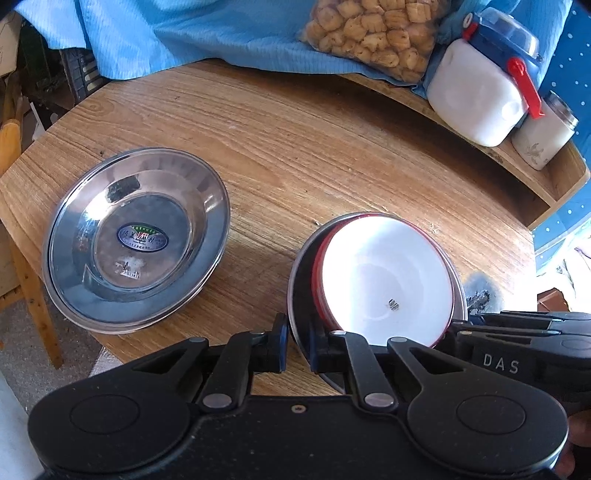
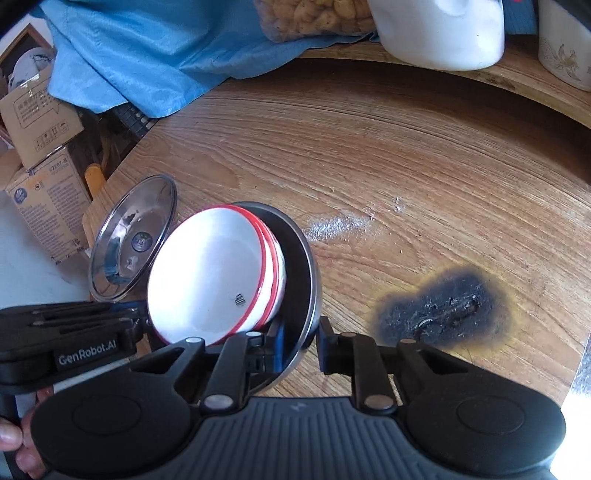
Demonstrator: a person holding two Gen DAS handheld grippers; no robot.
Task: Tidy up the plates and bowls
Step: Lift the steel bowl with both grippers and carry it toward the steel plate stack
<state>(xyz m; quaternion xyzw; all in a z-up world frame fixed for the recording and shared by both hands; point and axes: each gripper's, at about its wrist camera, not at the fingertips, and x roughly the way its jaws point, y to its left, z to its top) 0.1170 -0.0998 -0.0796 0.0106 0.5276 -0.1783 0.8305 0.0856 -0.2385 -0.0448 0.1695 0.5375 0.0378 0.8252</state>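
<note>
Stacked white bowls with red rims [image 1: 384, 280] [image 2: 210, 273] lie tilted inside a dark steel dish [image 1: 301, 266] [image 2: 304, 266] on the round wooden table [image 1: 314, 147]. My left gripper [image 1: 298, 350] is shut on the dish's near-left rim. From the opposite side, my right gripper [image 2: 300, 345] has one pad inside the dish wall and one outside, and both seem to touch it. A stack of shiny steel plates [image 1: 136, 240] [image 2: 133, 236] with an oval sticker rests at the table's left edge, apart from both grippers.
At the back stand a white plastic jug with a red clip [image 1: 476, 92], a small jar [image 1: 546, 133], a bag of snacks [image 1: 373, 33] and a blue cloth [image 1: 184, 37]. A black burn mark [image 2: 443, 306] scars the wood. Cardboard boxes [image 2: 40, 122] sit beyond the table.
</note>
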